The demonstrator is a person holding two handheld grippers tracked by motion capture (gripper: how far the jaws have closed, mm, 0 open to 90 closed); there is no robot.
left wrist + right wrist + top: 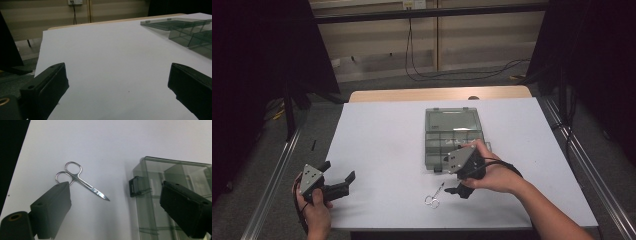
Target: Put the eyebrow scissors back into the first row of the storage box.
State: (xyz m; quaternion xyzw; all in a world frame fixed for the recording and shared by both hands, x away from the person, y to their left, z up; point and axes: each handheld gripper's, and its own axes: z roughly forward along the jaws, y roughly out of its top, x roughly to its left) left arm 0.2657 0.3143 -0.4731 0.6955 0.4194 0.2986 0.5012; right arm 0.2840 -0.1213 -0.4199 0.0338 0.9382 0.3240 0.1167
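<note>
Two tongs gape wide, empty: right tongs hang above small steel scissors beside the open smoky-clear plastic compartment box, seemingly poised to grasp; left tongs idle near-left over the white tabletop.

Your right tool has its jaws wide apart, holding nothing. Small steel scissors lie flat on the white bench, loops behind the left jaw, tip toward a smoky clear compartment box. Black latch on its near wall.
</note>
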